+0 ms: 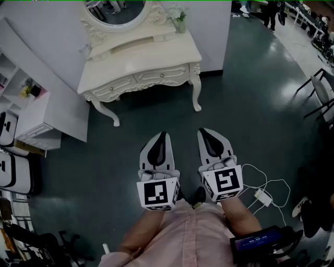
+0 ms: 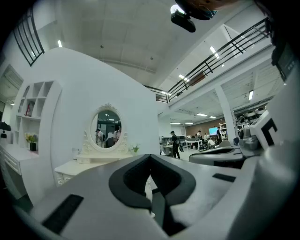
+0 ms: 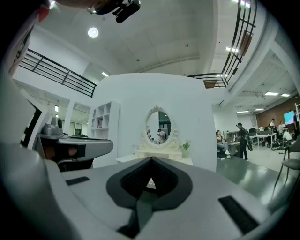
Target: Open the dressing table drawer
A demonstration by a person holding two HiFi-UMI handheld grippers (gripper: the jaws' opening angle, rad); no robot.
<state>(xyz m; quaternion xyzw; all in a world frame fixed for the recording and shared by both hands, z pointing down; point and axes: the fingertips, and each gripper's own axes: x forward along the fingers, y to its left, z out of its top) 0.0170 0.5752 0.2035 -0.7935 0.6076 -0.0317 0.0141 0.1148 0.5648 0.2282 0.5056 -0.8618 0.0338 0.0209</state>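
The cream dressing table (image 1: 141,57) with an oval mirror (image 1: 116,11) stands against the white wall ahead. Its two carved front drawers (image 1: 159,75) are closed. My left gripper (image 1: 163,134) and right gripper (image 1: 204,130) are held level side by side over the dark floor. Both point at the table from well short of it, and both are shut with nothing between the jaws. In the left gripper view the left gripper (image 2: 150,155) has the mirror (image 2: 107,129) up and to its left. The right gripper (image 3: 151,159) lines up below the mirror (image 3: 158,126).
A white shelf unit (image 1: 31,104) stands left of the table. A small potted plant (image 1: 180,21) sits on the tabletop. A white cable and adapter (image 1: 262,196) lie on the floor at the right, with a chair (image 1: 321,91) beyond. People stand far off (image 3: 242,138).
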